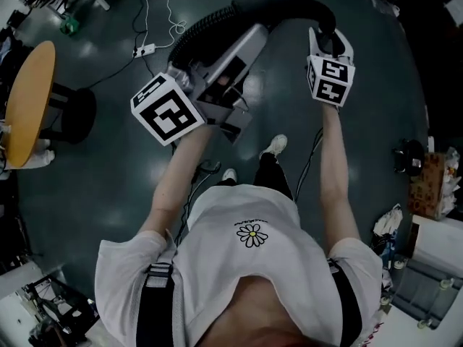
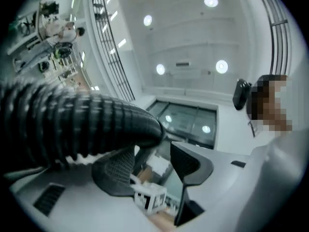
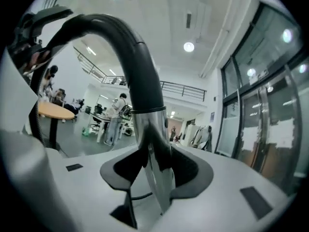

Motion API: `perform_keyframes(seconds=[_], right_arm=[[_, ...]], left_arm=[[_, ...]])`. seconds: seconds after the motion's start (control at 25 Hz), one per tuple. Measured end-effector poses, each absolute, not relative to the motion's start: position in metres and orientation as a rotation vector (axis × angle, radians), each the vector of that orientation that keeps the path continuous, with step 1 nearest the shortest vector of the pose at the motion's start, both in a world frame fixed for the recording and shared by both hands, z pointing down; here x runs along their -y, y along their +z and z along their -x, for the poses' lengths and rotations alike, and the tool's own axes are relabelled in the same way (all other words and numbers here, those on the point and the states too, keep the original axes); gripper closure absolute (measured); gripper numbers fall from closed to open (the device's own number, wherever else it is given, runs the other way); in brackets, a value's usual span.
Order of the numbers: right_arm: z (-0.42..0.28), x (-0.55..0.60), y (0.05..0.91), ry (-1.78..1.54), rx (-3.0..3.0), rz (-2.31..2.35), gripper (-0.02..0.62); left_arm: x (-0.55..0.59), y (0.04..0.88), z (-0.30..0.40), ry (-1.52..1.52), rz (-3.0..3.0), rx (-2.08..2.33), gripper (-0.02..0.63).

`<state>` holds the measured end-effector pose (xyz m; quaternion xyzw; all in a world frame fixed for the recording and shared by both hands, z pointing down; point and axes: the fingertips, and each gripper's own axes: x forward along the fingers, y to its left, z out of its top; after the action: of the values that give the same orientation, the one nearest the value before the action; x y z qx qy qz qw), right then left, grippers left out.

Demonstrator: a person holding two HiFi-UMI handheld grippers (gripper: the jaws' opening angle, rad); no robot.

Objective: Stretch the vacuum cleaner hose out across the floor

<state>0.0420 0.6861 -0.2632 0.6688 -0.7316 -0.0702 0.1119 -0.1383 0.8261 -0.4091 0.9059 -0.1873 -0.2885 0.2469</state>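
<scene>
Dark grey floor (image 1: 101, 172) is seen beneath the standing person, with both grippers raised above it. The vacuum cleaner hose (image 1: 202, 27) is carried off the floor, arched between them. The jaws of the right gripper (image 3: 157, 170) are pinched on the chrome tube (image 3: 153, 144) at the hose's end. The jaws of the left gripper (image 2: 153, 166) are spread. The ribbed hose is laid over one jaw and is not touched by the other.

White daisy-print T-shirt (image 1: 217, 226), black shoulder straps (image 1: 155, 306)
</scene>
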Motion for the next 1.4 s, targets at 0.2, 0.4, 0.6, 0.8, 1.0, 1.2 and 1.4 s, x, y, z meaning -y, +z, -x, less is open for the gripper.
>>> perform_keyframes(seconds=[0.2, 0.4, 0.6, 0.8, 1.0, 1.2, 1.4], right_arm=[[-0.097, -0.769, -0.356, -0.640, 1.765, -2.070, 0.408], [-0.149, -0.880, -0.445, -1.133, 1.414, -1.933, 0.403], [-0.190, -1.010, -0.475, -1.396, 1.361, -1.727, 0.403], [-0.205, -1.123, -0.468, -1.552, 1.277, -1.565, 0.403], [-0.225, -1.214, -0.460, -1.697, 1.104, -1.386, 0.402], [-0.203, -1.261, -0.458, -1.786, 1.092, -1.261, 0.402], [-0.165, -1.301, -0.416, -1.823, 1.233, -0.967, 0.397]], left_arm=[[-0.970, -0.357, 0.168, -0.263, -2.810, 0.576, 0.388], [-1.007, -0.411, 0.193, -0.368, -2.925, 0.756, 0.387], [-1.066, -0.481, 0.045, -0.385, -3.111, 0.357, 0.385], [-1.150, -0.460, -0.094, 0.034, -2.926, -0.308, 0.385], [-1.285, -0.359, -0.172, 0.732, -2.864, -0.732, 0.385], [-1.396, -0.347, -0.195, 0.357, -2.836, -1.001, 0.388], [-1.446, -0.329, -0.204, -0.003, -2.850, -0.753, 0.511]])
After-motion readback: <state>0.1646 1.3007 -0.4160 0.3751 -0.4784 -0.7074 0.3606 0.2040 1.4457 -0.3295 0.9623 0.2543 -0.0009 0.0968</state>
